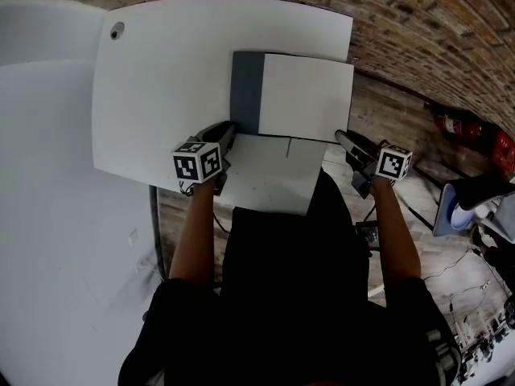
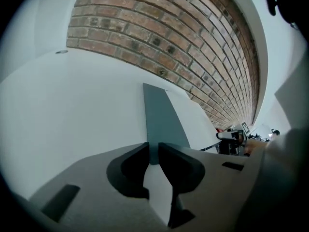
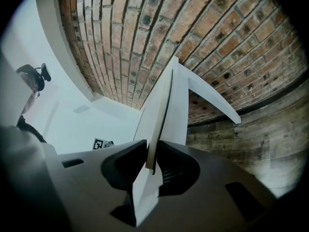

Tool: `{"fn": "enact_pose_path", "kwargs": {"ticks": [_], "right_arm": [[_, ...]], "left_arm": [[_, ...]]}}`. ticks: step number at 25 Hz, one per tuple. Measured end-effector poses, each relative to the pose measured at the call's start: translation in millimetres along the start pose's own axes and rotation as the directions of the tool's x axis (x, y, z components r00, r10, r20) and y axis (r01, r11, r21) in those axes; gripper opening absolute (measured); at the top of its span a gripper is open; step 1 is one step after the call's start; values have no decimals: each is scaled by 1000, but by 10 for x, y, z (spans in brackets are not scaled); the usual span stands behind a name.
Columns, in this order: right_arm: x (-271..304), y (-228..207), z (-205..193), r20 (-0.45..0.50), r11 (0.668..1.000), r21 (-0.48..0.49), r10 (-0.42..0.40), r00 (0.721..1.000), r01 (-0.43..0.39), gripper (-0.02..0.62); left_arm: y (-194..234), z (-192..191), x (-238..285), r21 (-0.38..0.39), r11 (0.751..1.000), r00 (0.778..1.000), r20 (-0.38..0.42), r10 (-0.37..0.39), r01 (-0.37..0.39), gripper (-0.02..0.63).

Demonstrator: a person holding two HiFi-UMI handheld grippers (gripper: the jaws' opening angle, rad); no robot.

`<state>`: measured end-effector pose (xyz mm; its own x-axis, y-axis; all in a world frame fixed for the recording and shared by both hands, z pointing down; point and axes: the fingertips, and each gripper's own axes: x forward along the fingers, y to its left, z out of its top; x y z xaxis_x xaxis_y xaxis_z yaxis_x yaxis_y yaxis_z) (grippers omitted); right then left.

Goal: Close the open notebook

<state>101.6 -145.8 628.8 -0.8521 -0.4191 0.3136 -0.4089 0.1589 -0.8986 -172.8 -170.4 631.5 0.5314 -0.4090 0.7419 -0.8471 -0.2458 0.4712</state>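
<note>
Item: open notebook, flat on white table in head view. Left gripper: jaws narrowed onto its grey edge. Right gripper: its own view alone shows jaws pinching a thin leaf edge-on.

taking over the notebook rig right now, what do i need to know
Left gripper: shut on the notebook at its left edge, by the grey strip.
Right gripper: shut on the notebook's right edge.
Notebook: lies open on the white table, its near part hanging past the table's front edge.
Done: both grips are on.
Left: fold it shut; it is not yet closed.
</note>
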Motion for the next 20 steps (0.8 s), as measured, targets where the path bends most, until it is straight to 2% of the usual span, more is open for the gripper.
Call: {"fn": "enact_pose_path", "kwargs": {"ticks": [7, 12, 16, 20], "right_arm": [[4, -5, 17, 1, 1000, -10, 3, 1000, -3, 75], [-3, -20, 12, -3, 1000, 5, -11, 1000, 11, 75], [0, -22, -2, -9, 1000, 4, -12, 1000, 12, 77], [28, 42, 47, -9, 1000, -20, -1, 1000, 1, 77]], "left_arm": [[-110, 68, -20, -56, 989, 988, 81, -129, 133, 56], [-213, 150, -71, -46, 974, 967, 142, -212, 220, 57], [-469, 290, -216, 6, 947, 926, 204, -317, 322, 58], [-923, 495, -417, 113, 894, 859, 248, -448, 434, 60]]}}
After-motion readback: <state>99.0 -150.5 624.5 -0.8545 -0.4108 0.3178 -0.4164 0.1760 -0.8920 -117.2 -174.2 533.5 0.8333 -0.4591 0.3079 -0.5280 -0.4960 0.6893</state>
